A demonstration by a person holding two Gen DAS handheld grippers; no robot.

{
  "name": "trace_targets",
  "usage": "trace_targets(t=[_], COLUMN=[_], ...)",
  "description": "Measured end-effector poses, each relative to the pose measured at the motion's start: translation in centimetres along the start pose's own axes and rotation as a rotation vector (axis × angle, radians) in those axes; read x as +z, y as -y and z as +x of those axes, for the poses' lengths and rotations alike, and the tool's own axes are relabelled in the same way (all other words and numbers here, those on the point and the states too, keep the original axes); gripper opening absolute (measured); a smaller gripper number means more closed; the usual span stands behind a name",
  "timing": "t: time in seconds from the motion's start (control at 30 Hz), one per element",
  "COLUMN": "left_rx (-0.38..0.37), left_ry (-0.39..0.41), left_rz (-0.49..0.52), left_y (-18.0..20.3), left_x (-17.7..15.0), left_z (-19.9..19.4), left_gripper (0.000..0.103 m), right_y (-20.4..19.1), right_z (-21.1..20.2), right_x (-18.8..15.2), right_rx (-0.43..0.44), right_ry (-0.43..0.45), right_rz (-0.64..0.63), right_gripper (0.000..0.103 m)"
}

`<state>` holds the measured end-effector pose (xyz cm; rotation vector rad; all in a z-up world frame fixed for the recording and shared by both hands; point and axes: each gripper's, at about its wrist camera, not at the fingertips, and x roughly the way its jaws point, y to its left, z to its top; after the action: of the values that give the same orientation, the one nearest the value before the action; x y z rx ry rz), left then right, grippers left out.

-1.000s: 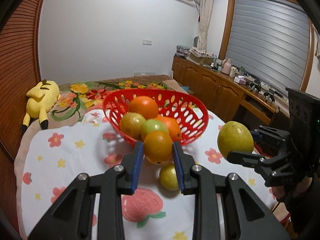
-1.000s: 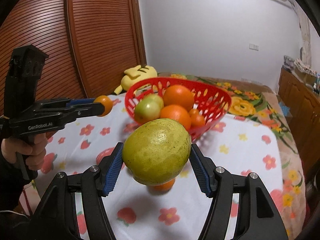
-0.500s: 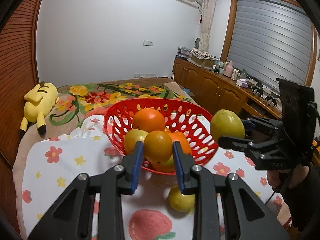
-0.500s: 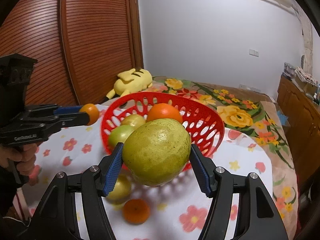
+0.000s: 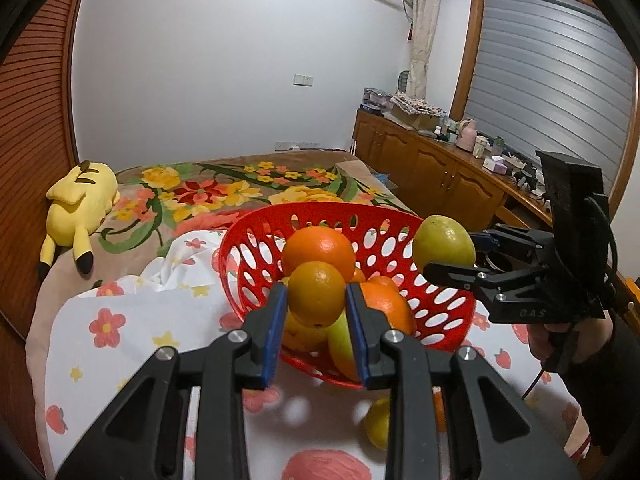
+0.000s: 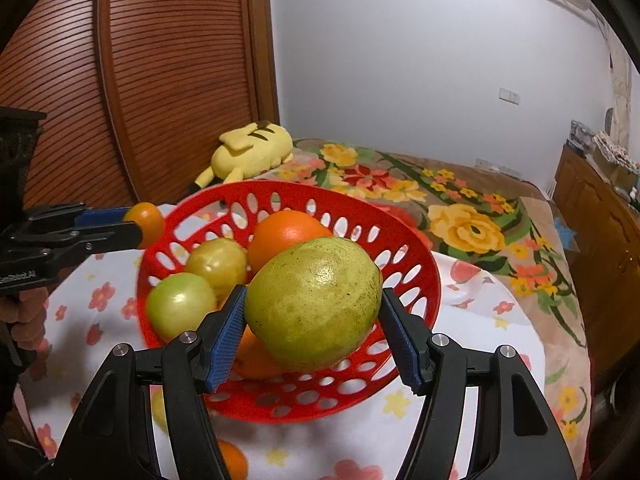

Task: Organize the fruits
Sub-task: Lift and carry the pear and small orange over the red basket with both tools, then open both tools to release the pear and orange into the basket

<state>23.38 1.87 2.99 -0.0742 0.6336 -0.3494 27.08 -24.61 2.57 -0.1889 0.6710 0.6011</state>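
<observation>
A red perforated basket [image 5: 256, 240] [image 6: 416, 264] sits on a flowered cloth and holds several oranges and green-yellow fruits. My left gripper [image 5: 316, 296] is shut on a small orange [image 5: 317, 293] [image 6: 146, 218], held over the basket's near rim. My right gripper [image 6: 312, 308] is shut on a large green-yellow fruit [image 6: 314, 300] [image 5: 444, 245], held above the basket's right side. A yellow fruit [image 5: 378, 424] and an orange [image 6: 232, 460] lie on the cloth in front of the basket.
A yellow plush toy [image 5: 76, 204] [image 6: 252, 146] lies on the flowered bedspread behind the basket. A wooden cabinet [image 5: 432, 168] with clutter runs along the right wall. A slatted wooden door [image 6: 160, 80] stands at the left.
Both grippers have risen and moved forward with their fruits, from in front of the basket to over it. The loose fruits on the cloth now lie lower in view.
</observation>
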Motion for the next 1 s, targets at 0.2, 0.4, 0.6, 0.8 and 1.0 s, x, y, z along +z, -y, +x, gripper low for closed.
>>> trace_targets(t=[0.2, 0.4, 0.6, 0.8, 1.0], left_rx=[0.016, 0.032, 0.037, 0.039, 0.048], left_ry=[-0.013, -0.025, -0.034, -0.056, -0.081], left_rz=[-0.005, 0.0, 0.014, 0.018, 0.008], left_y=[-0.9, -1.5, -1.5, -1.7, -2.1], left_x=[0.4, 1.1, 1.8, 2.4, 2.7], left_z=[1.2, 2.5, 3.7, 5.3, 7.0], left_gripper=[0.028, 0.028, 0.028, 0.028, 0.028], right_y=[0.9, 1.1, 1.2, 1.6, 1.8], right_z=[1.7, 2.8, 3.1, 3.3, 2.5], right_x=[0.7, 1.0, 1.0, 0.8, 1.3], right_rx=[-0.005, 0.016, 0.011, -0.001, 0.011], right_ry=[-0.029, -0.055, -0.07, -0.078, -0.039], right_rz=[-0.002, 0.002, -0.004, -0.001, 0.023], right_gripper=[0.067, 0.067, 0.068, 0.068, 0.068])
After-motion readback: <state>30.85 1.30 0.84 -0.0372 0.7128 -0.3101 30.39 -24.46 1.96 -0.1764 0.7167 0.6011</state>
